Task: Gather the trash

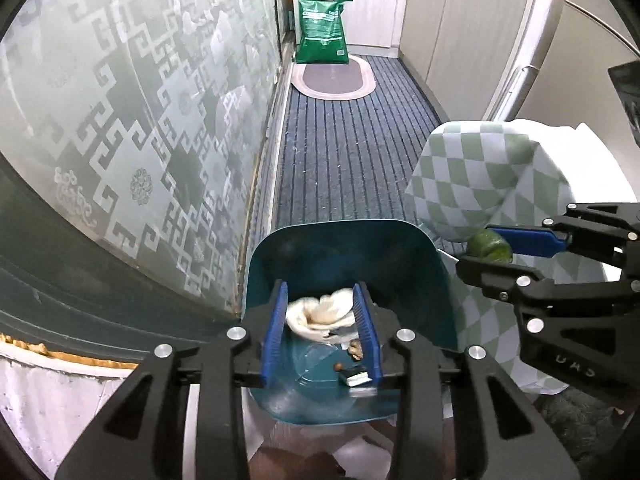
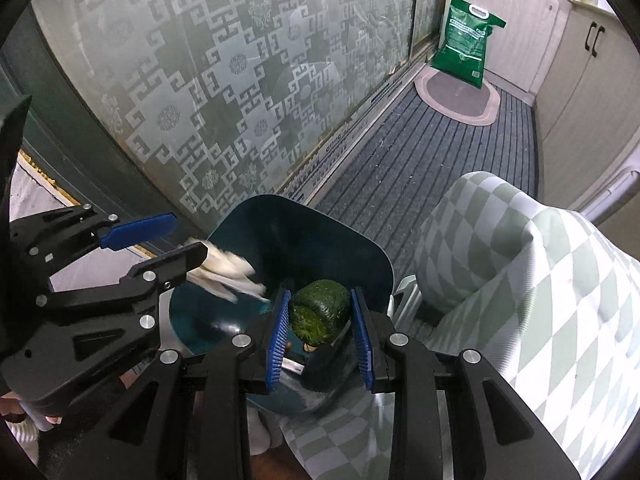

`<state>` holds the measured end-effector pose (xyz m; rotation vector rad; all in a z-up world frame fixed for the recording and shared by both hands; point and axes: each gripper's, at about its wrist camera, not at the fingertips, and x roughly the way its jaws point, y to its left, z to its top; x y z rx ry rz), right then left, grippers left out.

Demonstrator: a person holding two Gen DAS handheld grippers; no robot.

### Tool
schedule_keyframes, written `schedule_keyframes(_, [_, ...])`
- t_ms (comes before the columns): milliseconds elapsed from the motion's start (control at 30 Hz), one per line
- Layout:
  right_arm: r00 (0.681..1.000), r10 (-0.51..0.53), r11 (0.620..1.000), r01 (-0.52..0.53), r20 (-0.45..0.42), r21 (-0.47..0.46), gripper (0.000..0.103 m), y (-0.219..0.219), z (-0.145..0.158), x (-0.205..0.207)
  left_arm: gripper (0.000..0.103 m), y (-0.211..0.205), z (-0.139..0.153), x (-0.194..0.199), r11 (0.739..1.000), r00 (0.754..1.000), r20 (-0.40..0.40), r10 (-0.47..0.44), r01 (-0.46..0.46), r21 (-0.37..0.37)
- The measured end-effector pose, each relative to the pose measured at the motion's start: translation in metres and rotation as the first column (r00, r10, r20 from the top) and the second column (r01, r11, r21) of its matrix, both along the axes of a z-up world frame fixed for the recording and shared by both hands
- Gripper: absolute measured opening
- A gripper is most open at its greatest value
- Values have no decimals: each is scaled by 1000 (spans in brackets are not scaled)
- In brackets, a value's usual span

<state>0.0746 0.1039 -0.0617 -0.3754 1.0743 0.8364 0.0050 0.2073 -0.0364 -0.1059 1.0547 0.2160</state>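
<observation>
A teal trash bin (image 1: pixel 408 264) stands on the floor below both grippers; it also shows in the right wrist view (image 2: pixel 256 232). My left gripper (image 1: pixel 320 322) is over the bin with a crumpled white tissue (image 1: pixel 320 312) between its blue pads; the tissue looks blurred in the right wrist view (image 2: pixel 228 272). My right gripper (image 2: pixel 320 328) holds a dark green vegetable scrap (image 2: pixel 320 312) over the bin's right rim; it also shows in the left wrist view (image 1: pixel 490 246). Small scraps and a wrapper (image 1: pixel 356 378) lie on the bin's bottom.
A green-checked cloth (image 2: pixel 520 280) drapes over a chair right of the bin. A patterned glass door (image 1: pixel 140 120) runs along the left. Striped carpet (image 1: pixel 352 140), an oval mat (image 1: pixel 334 78) and a green sack (image 1: pixel 322 24) lie ahead. Cabinets (image 1: pixel 472 24) line the right.
</observation>
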Motion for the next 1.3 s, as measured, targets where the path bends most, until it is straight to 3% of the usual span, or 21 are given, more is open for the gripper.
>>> schedule_keyframes(167, [1000,0,1000,0,-13,5,30,0,-2,0,37,-2,13,-2,1000,999,54,5,-6,14])
schedule_keyframes(300, [1000,6,1000,-6,-20,7,30,3,-3,-2,39,-6,45,-13,999,984,177,19,-26,35])
schedule_keyframes(567, [998,28,1000,-29,-56,-7,30,17,-17,-10,44,-8,94,-34,996,913,405,48,-73,47])
schedule_keyframes(1033, [991,62,995,-71,-117,-70,31,51,-62,-30,58,-8,120,-57,997,819,571,60,-78,7])
schedule_keyframes(1133, [989,66,994,-77,-130,-81,35,57,-72,-33,60,-8,124,-62,997,797,601,58,-71,-2])
schedule_keyframes(1233, [991,63,994,-73,-115,-86,50,58,-71,-35,65,-8,127,-68,998,776,628,51,-58,-9])
schedule_keyframes(1300, [993,67,995,-74,-99,-69,54,57,-66,-37,66,-10,131,-71,999,763,645,42,-46,-10])
